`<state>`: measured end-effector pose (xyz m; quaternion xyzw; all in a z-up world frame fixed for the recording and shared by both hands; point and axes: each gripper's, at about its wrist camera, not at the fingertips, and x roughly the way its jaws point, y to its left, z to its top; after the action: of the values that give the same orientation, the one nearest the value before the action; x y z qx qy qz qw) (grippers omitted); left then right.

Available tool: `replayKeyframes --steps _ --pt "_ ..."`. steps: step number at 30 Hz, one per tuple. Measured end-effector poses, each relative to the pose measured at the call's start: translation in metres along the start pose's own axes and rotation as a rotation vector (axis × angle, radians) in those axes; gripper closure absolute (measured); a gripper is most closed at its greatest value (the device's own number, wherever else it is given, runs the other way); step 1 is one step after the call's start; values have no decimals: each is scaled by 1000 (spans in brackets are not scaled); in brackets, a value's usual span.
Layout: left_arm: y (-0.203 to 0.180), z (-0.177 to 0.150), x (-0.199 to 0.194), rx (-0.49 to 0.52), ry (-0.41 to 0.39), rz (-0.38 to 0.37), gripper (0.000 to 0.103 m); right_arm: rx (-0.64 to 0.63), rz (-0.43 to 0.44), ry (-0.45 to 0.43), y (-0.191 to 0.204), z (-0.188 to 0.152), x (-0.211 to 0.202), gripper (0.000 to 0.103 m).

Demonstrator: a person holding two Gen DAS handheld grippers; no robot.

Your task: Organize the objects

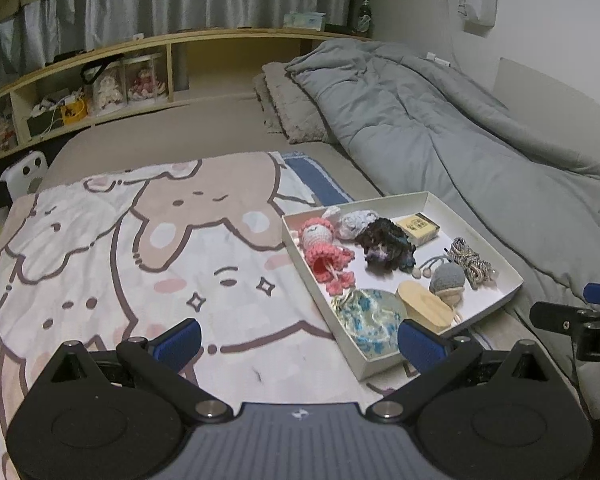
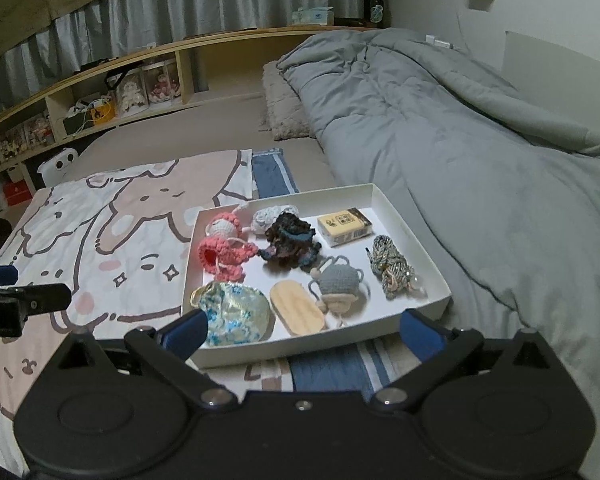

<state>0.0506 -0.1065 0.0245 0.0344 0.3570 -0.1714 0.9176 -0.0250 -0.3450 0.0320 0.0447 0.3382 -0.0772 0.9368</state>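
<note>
White tray point(image 2: 384, 200) filled, on blanket point(image 2: 132, 240) beside duvet point(image 2: 480, 160) | left gripper point(image 1: 300, 340) jaws released | right gripper point(image 2: 304, 330) jaws released

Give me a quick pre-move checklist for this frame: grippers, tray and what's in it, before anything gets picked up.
1. Left gripper open, nothing between its fingers: ok.
2. Right gripper open, nothing held: ok.
3. White tray lies flat on the bed, partly on the cartoon blanket: ok.
4. Items inside the tray sit apart enough to grasp singly: mostly ok; the pink crochet doll and the dark crochet piece are close, touching cannot tell.
5. Near items reachable: the blue patterned pouch and wooden oval lie just ahead of the right gripper: ok.
6. Where the items should go: cannot tell.
</note>
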Motion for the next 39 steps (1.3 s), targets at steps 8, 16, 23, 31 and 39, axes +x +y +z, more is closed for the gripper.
replayKeyframes --steps 8,16,23,31,39 --pt "4 -13 4 -6 27 2 0 11 -22 -15 6 -12 0 0" --pt "9 -16 10 -21 33 15 0 20 -49 -5 8 -17 9 0" --pt "10 -20 14 -14 45 16 0 30 -56 7 7 -17 11 0" --pt "8 -21 15 -11 52 19 0 31 -57 10 6 -17 11 0" --pt "7 -22 15 -10 54 12 0 28 -60 13 8 -17 12 0"
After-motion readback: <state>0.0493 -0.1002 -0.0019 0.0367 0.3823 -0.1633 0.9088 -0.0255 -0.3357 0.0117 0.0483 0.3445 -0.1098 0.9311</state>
